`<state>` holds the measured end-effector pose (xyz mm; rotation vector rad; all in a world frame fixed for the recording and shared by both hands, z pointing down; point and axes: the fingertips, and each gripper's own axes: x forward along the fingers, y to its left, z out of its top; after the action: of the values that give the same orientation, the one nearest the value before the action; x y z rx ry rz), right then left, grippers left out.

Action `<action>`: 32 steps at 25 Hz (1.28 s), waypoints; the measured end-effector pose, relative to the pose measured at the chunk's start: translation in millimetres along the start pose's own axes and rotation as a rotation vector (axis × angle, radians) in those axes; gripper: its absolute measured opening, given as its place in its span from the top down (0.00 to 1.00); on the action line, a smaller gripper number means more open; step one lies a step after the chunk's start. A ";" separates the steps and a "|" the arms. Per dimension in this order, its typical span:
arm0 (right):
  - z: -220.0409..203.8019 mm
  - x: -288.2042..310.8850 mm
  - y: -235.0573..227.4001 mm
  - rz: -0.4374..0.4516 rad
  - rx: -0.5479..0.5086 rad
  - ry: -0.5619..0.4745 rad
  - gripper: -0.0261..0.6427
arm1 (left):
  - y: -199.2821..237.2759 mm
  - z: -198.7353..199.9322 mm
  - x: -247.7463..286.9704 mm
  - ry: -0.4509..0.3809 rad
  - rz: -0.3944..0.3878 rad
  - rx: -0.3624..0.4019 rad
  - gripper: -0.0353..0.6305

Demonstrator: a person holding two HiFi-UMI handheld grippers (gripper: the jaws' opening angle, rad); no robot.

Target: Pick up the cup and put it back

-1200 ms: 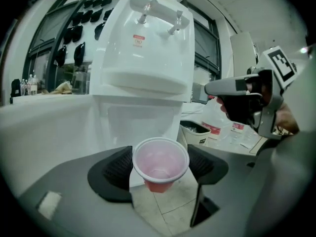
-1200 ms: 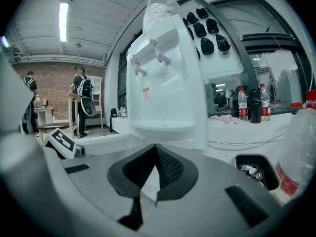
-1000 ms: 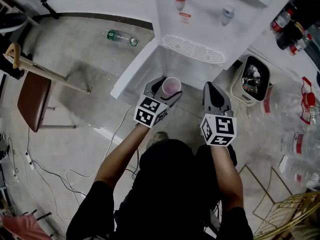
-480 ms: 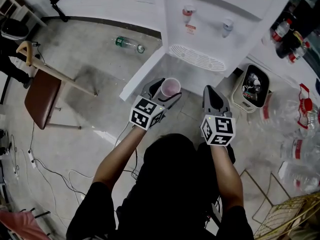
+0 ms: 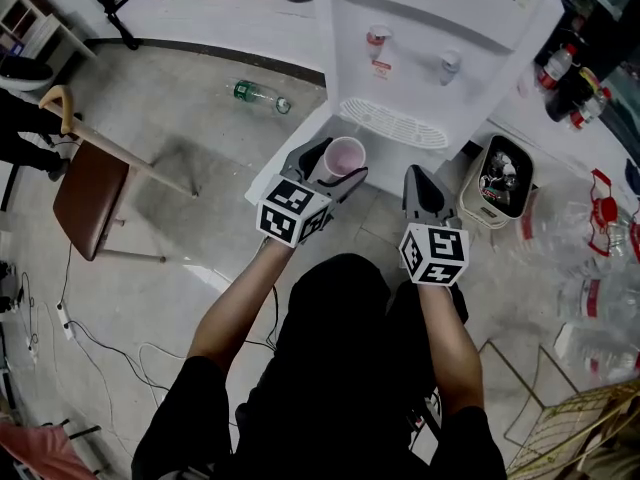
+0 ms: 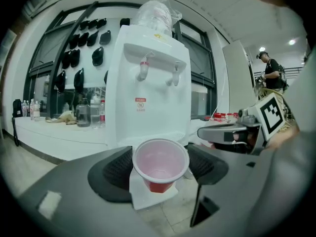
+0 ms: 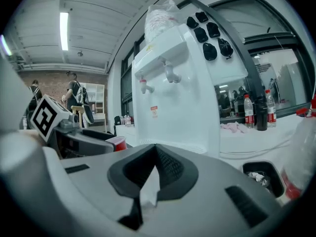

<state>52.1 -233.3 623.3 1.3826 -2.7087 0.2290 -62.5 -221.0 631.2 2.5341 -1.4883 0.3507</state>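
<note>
A red plastic cup (image 5: 344,156) with a pale pink inside sits upright between the jaws of my left gripper (image 5: 333,161), which is shut on it. In the left gripper view the cup (image 6: 160,166) is held in front of the white water dispenser (image 6: 153,83), below and short of its two taps. The dispenser's drip tray (image 5: 397,124) lies just beyond the cup in the head view. My right gripper (image 5: 419,185) hangs to the right of the cup, shut with nothing between its jaws (image 7: 154,169). The cup (image 7: 116,142) peeks out at the left of the right gripper view.
A small bin (image 5: 497,180) with rubbish stands right of the dispenser. A green-labelled bottle (image 5: 258,95) lies on the floor at left, near a brown chair (image 5: 88,199). Clear bottles (image 5: 600,258) lie at far right, with a wire basket (image 5: 590,433) at the lower right. A white counter (image 6: 59,137) runs left of the dispenser.
My left gripper has carried the cup upward and closer to the dispenser's drip tray. The right gripper has kept its place beside it.
</note>
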 end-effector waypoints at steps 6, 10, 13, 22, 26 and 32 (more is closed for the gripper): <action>13.6 5.4 -2.4 -0.012 -0.003 -0.018 0.97 | 12.1 27.4 5.8 -0.056 0.027 -0.026 0.42; 19.0 8.7 -5.4 -0.021 -0.003 -0.020 0.97 | 21.1 38.1 15.0 -0.067 0.032 -0.042 0.42; 23.4 12.1 -7.6 -0.030 -0.008 -0.023 0.97 | 24.4 47.6 21.6 -0.073 0.028 -0.033 0.42; 36.1 24.3 -16.7 -0.050 -0.014 -0.035 0.97 | 37.2 74.5 46.6 -0.089 0.020 -0.033 0.42; 36.0 29.0 -21.7 -0.058 -0.013 -0.030 0.97 | 44.0 77.9 61.3 -0.078 0.020 -0.036 0.42; 31.7 35.4 -26.3 -0.061 -0.007 -0.018 0.97 | 48.6 73.5 81.4 -0.053 0.019 -0.034 0.42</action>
<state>52.3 -282.2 599.9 1.4702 -2.6737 0.2025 -58.7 -332.3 586.6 2.5233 -1.5238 0.2612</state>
